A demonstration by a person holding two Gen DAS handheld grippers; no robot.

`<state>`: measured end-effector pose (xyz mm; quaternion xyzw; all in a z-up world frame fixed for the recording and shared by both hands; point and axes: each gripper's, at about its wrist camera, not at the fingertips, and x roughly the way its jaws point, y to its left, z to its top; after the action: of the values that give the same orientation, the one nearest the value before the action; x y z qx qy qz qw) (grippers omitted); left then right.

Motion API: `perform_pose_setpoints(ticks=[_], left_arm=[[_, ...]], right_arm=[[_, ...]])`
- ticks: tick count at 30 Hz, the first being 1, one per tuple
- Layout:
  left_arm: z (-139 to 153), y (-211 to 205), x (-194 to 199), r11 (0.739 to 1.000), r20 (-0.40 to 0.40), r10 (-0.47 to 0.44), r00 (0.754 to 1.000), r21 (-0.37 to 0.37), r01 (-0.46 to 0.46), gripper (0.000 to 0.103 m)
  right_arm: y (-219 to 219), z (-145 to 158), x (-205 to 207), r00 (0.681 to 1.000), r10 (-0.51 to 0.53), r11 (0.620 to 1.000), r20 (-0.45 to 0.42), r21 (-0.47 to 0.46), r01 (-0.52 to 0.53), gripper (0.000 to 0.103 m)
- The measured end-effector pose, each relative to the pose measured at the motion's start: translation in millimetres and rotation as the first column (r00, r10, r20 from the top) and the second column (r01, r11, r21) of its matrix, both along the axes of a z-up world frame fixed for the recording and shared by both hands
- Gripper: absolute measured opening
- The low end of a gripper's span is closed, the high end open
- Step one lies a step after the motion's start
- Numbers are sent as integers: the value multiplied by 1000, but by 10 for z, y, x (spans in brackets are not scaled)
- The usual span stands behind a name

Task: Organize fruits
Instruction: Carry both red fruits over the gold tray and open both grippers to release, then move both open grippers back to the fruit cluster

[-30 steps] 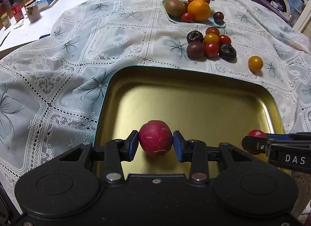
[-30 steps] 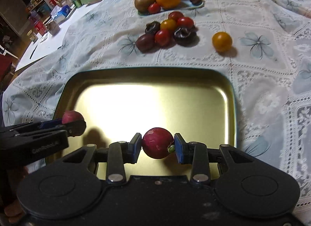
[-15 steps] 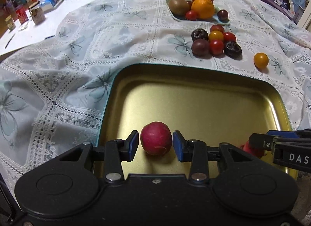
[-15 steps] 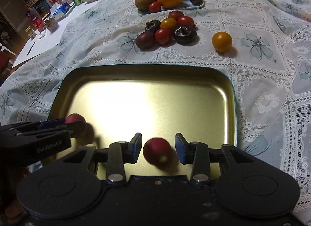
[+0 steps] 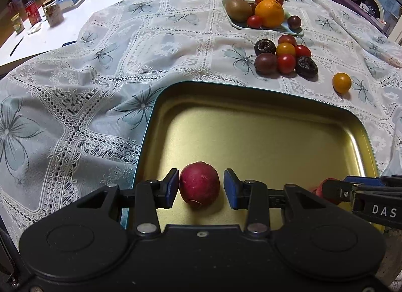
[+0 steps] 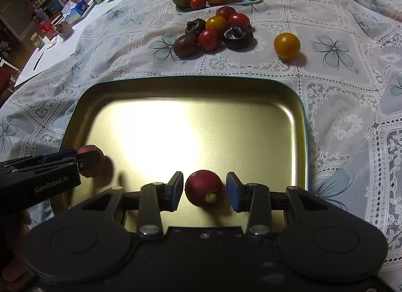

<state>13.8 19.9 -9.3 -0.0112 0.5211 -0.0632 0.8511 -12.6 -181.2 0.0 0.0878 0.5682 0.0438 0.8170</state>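
Left wrist view: my left gripper (image 5: pixel 201 187) stands spread around a red radish (image 5: pixel 199 186) resting on the gold tray (image 5: pixel 271 131), near its left rim. Right wrist view: my right gripper (image 6: pixel 204 191) is likewise spread, a second radish (image 6: pixel 204 188) lying loose between the pads, clear of both, near the tray's front edge.

Your left gripper (image 5: pixel 201 188): matte black housing, two round recessed discs, two silver screws, blue pads on black fingers (image 5: pixel 172 187). Your right gripper (image 6: pixel 204 188): the same build; white "DAS" lettering on its side in the left view. "GenRobot.AI" printed white on the left unit.
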Motion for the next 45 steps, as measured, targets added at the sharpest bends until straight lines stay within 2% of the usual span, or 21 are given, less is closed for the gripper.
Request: perform_pose_setpoints(ticks=[14, 23, 32, 39, 45], left_arm=[[109, -18, 50, 1000, 21, -12, 1000, -8, 12, 47], [205, -105, 202, 999, 39, -50, 998, 1, 50, 48], [261, -288, 555, 996, 43, -89, 995, 12, 88, 48], [237, -543, 919, 992, 44, -125, 991, 33, 124, 48], [141, -740, 1221, 988, 36, -156, 987, 17, 155, 48]], right_arm=[[-20, 49, 2, 1000, 0, 1000, 7, 1, 0, 40], [-211, 168, 119, 998, -55, 999, 29, 0, 55, 40], [-558, 306, 413, 986, -156, 988, 60, -5, 156, 41], [-777, 301, 700, 973, -222, 975, 62, 2, 222, 41], [-883, 245, 968, 965, -261, 965, 40, 19, 260, 41]])
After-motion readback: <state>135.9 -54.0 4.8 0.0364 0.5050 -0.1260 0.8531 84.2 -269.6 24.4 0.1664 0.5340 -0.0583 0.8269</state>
